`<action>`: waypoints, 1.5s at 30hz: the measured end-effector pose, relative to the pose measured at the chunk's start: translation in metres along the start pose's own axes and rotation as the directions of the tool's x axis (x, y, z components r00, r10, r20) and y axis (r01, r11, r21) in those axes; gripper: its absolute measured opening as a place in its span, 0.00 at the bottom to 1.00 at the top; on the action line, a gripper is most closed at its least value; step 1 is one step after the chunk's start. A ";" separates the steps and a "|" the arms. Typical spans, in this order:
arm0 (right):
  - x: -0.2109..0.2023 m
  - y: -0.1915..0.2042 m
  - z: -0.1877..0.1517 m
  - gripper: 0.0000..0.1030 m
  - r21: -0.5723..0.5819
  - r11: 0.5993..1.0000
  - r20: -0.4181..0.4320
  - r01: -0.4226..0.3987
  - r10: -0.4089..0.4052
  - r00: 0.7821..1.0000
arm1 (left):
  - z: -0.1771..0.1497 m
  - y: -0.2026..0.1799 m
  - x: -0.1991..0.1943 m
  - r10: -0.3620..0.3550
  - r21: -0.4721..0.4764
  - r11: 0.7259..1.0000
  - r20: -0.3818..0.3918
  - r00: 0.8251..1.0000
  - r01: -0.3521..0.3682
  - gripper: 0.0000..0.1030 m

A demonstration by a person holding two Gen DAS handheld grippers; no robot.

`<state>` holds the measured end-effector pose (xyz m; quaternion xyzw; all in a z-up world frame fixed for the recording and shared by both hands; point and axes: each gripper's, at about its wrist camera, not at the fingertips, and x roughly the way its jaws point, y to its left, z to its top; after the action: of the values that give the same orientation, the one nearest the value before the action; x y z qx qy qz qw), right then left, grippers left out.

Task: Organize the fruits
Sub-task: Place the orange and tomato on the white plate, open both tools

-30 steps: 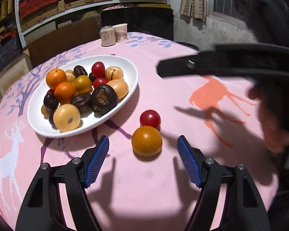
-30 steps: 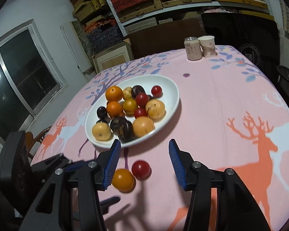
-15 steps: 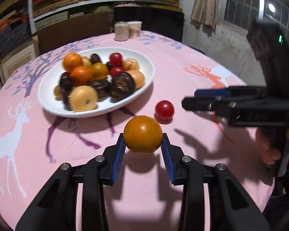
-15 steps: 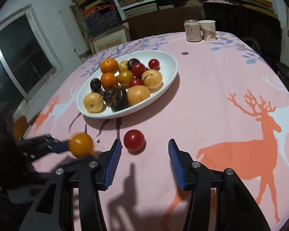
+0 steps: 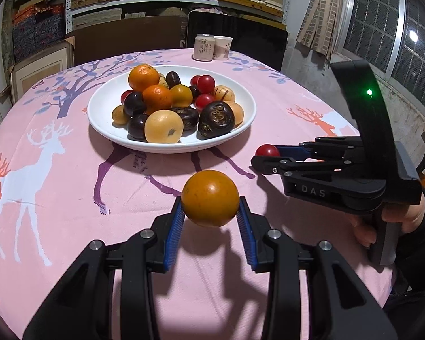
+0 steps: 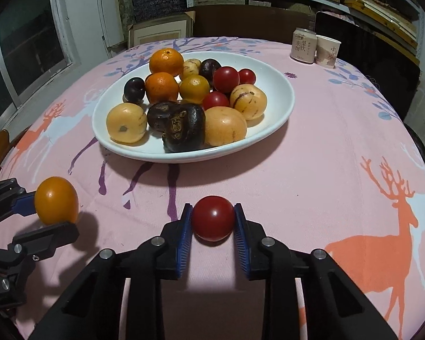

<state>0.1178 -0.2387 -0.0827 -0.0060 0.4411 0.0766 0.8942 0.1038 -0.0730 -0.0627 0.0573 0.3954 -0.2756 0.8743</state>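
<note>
My left gripper (image 5: 209,212) is shut on a round orange-yellow fruit (image 5: 209,197), held a little above the pink tablecloth; the same fruit (image 6: 56,200) shows at the left of the right wrist view. My right gripper (image 6: 212,226) is low over the cloth, its jaws closing on a small red tomato (image 6: 212,217), and both blue pads touch its sides. From the left wrist view that tomato (image 5: 267,150) peeks out at the right gripper's tips. Behind both stands a white bowl (image 5: 104,104) heaped with oranges, red tomatoes, dark fruits and pale yellow fruits.
A drink can (image 6: 303,46) and a paper cup (image 6: 327,51) stand at the table's far edge. A hand (image 5: 393,221) holds the right gripper's handle at the right. Shelves, boxes and a dark chair back lie beyond the round table.
The left gripper closed on the orange-yellow fruit and lifted it off the cloth. The right gripper came down around the red tomato and its jaws closed onto it.
</note>
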 end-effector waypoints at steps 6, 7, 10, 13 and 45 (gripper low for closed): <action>-0.016 -0.003 -0.004 0.28 0.022 0.999 0.029 -0.035 0.035 0.999 | 0.002 0.006 -0.003 -0.012 -0.030 0.999 0.011 1.000 0.012 0.36; -0.020 -0.004 -0.004 0.28 0.024 0.999 0.039 -0.046 0.045 0.998 | 0.003 0.006 -0.004 -0.013 -0.028 1.000 0.015 1.000 0.014 0.36; -0.035 -0.008 0.001 0.28 0.031 0.996 0.068 -0.081 0.079 0.995 | 0.011 0.004 -0.006 -0.012 -0.017 1.000 0.023 1.000 0.013 0.36; -0.050 -0.016 0.016 0.28 0.050 0.993 0.106 -0.105 0.099 0.989 | 0.027 0.002 -0.011 -0.002 0.002 1.000 0.045 0.999 0.002 0.36; 0.042 -0.019 0.162 0.28 0.119 0.982 0.041 -0.148 0.144 0.989 | 0.117 0.023 0.073 0.012 0.035 0.999 -0.008 1.000 -0.011 0.36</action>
<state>0.2736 -0.2394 -0.0179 0.0822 0.4295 0.1150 0.8919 0.2322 -0.1229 -0.0388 0.0757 0.3937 -0.2771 0.8732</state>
